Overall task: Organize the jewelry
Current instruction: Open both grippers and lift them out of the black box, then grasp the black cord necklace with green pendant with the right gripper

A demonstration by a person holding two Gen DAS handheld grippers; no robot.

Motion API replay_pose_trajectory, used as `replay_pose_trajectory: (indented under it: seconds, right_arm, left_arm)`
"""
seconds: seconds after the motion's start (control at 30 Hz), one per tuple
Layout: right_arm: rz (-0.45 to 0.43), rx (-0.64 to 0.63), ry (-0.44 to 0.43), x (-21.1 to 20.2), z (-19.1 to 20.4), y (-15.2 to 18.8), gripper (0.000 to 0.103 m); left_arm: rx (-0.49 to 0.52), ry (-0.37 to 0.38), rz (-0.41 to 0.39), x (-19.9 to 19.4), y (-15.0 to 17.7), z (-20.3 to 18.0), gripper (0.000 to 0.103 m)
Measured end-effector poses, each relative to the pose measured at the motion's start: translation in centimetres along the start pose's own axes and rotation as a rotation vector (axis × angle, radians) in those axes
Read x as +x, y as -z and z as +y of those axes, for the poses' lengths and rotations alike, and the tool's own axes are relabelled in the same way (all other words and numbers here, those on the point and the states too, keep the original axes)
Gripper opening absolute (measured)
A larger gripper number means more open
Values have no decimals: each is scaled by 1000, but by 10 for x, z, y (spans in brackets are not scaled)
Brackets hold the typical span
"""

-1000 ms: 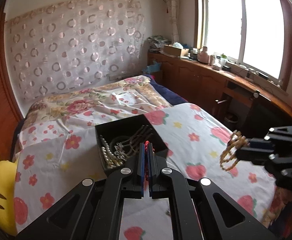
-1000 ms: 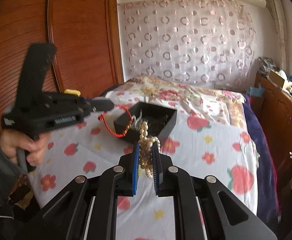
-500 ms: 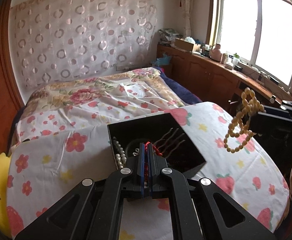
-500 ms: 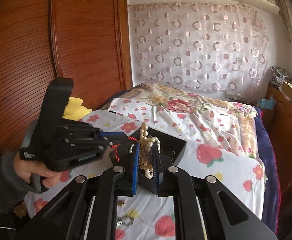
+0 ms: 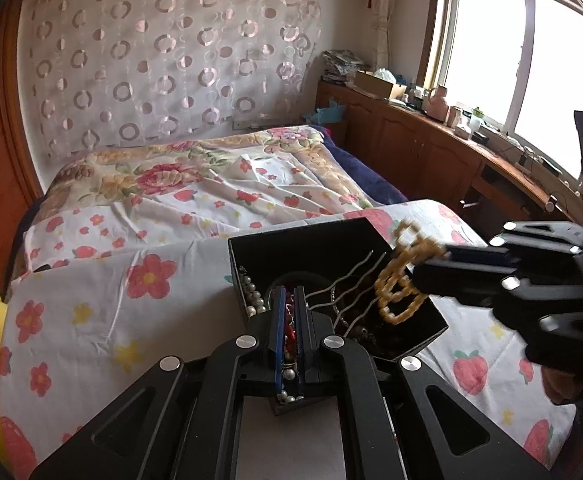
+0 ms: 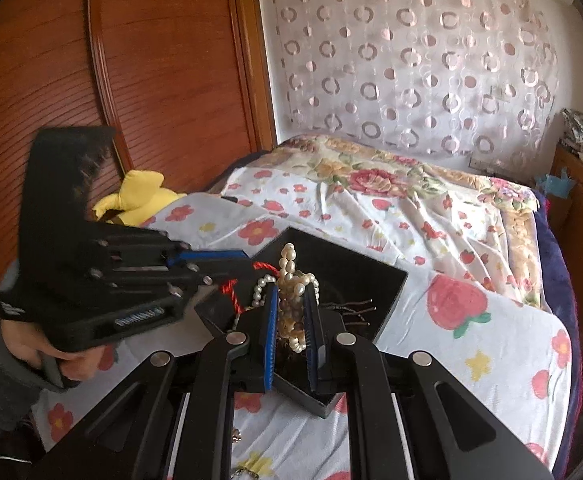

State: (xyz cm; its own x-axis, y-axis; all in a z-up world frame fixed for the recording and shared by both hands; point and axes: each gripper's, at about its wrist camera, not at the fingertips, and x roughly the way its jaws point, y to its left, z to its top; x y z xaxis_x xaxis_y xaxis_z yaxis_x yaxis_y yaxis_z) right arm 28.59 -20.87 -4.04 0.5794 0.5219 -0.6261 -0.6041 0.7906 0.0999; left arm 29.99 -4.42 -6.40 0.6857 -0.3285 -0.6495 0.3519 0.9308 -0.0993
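Note:
A black open jewelry box (image 5: 311,248) sits on the floral bedspread; it also shows in the right wrist view (image 6: 371,276). It holds a white pearl string (image 5: 251,296) and wavy metal hairpins (image 5: 351,280). My left gripper (image 5: 289,312) is shut on a red cord bracelet (image 5: 290,330) and hangs over the box. My right gripper (image 6: 291,312) is shut on a cream pearl bracelet (image 6: 289,276), held over the box; the bracelet looks yellowish in the left wrist view (image 5: 401,280).
The bed (image 5: 171,208) fills the middle. A yellow plush toy (image 6: 139,196) lies at the left by the wooden wardrobe (image 6: 131,80). A wooden counter (image 5: 451,148) with clutter runs under the window. Small loose jewelry (image 6: 236,436) lies on the bedspread near me.
Both grippers have moved in over the box and lowered, carrying their bracelets. The right gripper's pearl bracelet now hangs above the box's right side.

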Motion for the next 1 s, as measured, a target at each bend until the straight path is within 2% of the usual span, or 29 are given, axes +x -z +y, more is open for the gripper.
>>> replay_pose_trajectory:
  seconds: [0.1,0.23,0.33,0.5,0.53,0.57,0.67,1.0]
  right_arm:
    - [9,-2,6,5,1,3,16]
    - [12,0,25,9,-1,3,18]
    - [10,14,30,6,-2,5,18]
    - [-3,44,41,-10,-4,17,18]
    - [-2,49,42,-13,-3,20,18]
    - [0,53,43,-17,-2,25,18]
    - [22,55,50,-26,4,45,20]
    - [165,82,35,-22,29,110,20]
  left_arm:
    - [-1,6,-4,-1,-2,0,2]
    - [0,3,-19,-7,0,2,19]
    - [1,-8,-32,-13,2,1,26]
    - [-5,-18,-53,-29,9,-1,50]
    - [-8,-22,-63,-34,13,-1,61]
    - [-10,-24,-69,-37,15,-2,69]
    - [-19,-33,-76,-46,27,-1,80]
    - [-48,-36,-34,-60,68,-1,81]
